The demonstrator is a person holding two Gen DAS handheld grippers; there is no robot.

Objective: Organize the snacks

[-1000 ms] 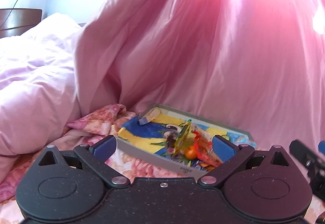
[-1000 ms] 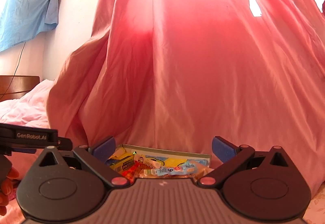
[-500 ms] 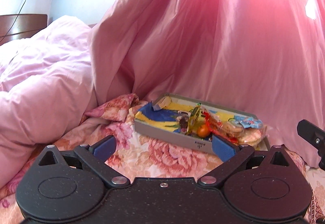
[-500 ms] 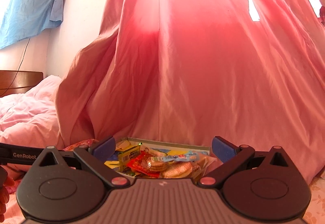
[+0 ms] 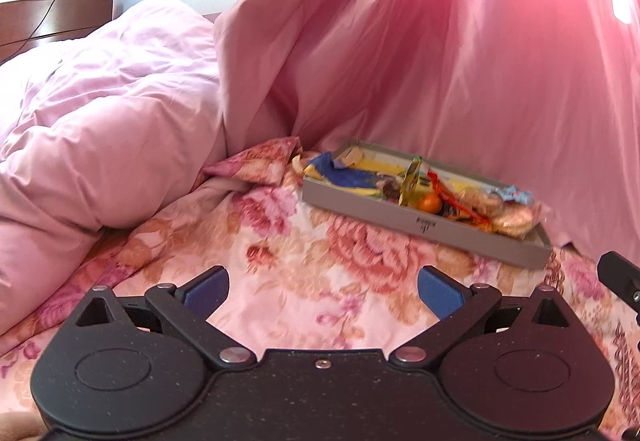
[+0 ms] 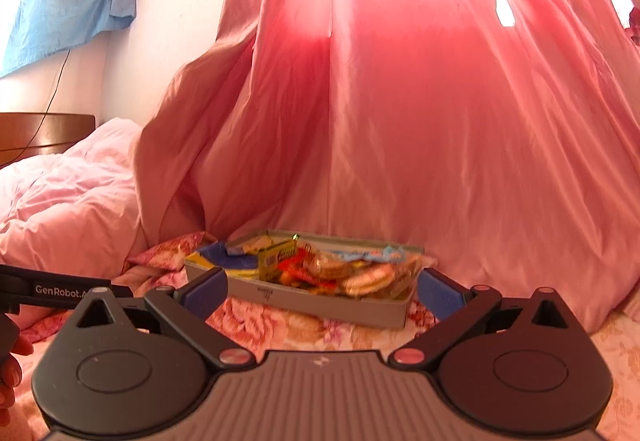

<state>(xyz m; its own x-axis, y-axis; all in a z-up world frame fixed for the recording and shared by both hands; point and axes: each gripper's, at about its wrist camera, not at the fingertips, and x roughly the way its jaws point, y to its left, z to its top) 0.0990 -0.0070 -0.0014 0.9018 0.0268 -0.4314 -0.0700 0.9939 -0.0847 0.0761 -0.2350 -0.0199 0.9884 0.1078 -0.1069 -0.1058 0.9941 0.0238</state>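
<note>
So on the far left we've got a rumpled pink duvet [image 5: 112, 129] heaped up on the bed, with a wooden headboard [image 5: 52, 17] poking out behind it. The floral bedsheet [image 5: 320, 281] spreads across the middle, and a big pink curtain [image 5: 460, 61] hangs down to it along the back.

Our left gripper [image 5: 322, 291] hovers over the sheet with its blue pads spread wide, nothing between them. Our right gripper [image 6: 322, 291] is wide apart and empty too, with the tray showing between its tips further off.

The grey tray [image 5: 424, 227] sits near the back edge of the bed, just in front of the curtain. Its left end holds only a blue and yellow liner [image 5: 352, 177]; the snacks are bunched at the right end: a yellow-green packet [image 6: 276, 261] standing up, something small and orange [image 5: 430, 203], then the wrapped sandwich biscuits [image 6: 360, 273] against the right wall, a bit blurry.
</note>
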